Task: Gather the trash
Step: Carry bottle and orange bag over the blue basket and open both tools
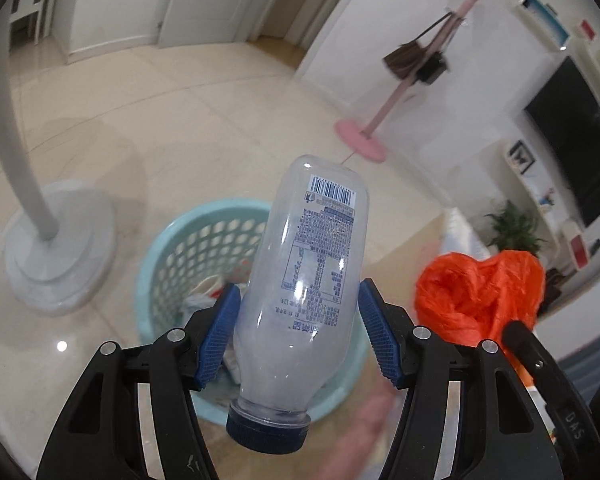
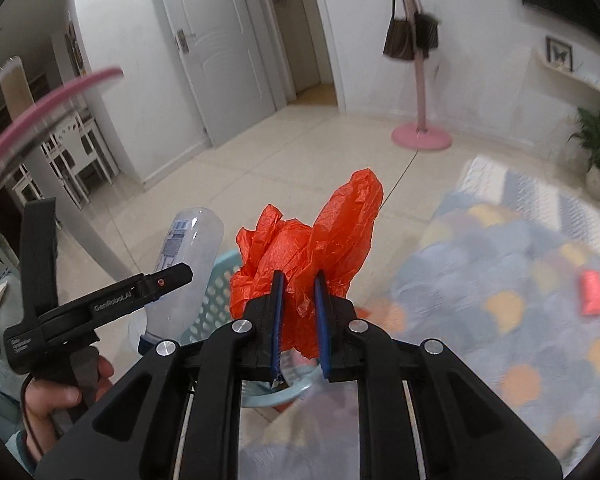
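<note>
- Tiled floor (image 1: 204,92) lies bare beyond a teal basket (image 1: 168,248) already holding scraps.
- Above the basket, left gripper (image 1: 298,334) clamps a bottle (image 1: 312,264); right gripper (image 2: 298,320) pinches an orange bag (image 2: 312,236).

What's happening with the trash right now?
Left gripper shut on bottle, cap toward camera. Right gripper shut on orange bag. Both above teal basket, trash already inside. Nothing in the way.

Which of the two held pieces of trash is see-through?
The plastic bottle, gripped cap-down by the left gripper above the basket. The bag in the right gripper is opaque orange.
</note>
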A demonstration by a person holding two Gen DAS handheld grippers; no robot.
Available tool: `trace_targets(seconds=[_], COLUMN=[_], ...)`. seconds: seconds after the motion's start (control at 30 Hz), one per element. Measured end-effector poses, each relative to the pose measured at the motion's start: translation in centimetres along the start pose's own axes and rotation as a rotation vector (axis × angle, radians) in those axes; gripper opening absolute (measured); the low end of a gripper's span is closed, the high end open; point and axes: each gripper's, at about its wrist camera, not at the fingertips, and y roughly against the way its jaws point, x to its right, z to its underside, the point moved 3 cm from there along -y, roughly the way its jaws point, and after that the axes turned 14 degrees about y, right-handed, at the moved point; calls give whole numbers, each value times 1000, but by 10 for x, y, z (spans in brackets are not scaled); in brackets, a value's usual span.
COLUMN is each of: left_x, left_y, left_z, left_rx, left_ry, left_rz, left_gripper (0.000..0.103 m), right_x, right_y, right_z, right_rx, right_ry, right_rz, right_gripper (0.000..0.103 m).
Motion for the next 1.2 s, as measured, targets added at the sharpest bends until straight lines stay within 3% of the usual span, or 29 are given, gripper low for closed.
trace_targets(seconds=[0.2, 0.33, 0.6, 0.73, 0.9, 1.03, 1.2], left_x=[-23, -23, -10, -1, 16, 41, 95], left_y=[-14, -21, -19, -15, -6, 13, 46], left_z=[-3, -5, 0, 3, 10, 15, 35], left_rx=[-30, -40, -30, -18, -10, 28, 66], left_ry=[-3, -23, -34, -42, -46, -74, -136], left_rz=[-51, -46, -28, -15, 9, 63, 189], left_gripper=[59, 59, 59, 60, 60, 66, 70], right_x=[-7, -10, 0, 4, 15, 29, 61], right_y=[-48, -64, -58, -42, -19, 19, 82], right_z=[15, 21, 22, 22, 24, 22, 28], right_rx=[-64, -99, -98, -78, -41, 2, 66], right_ry=[-35, -33, -67, -64, -59, -59, -93], right_rz=[-24, -40, -74, -65, -24, 24, 98], right_gripper=[13, 17, 21, 26, 49, 49, 50])
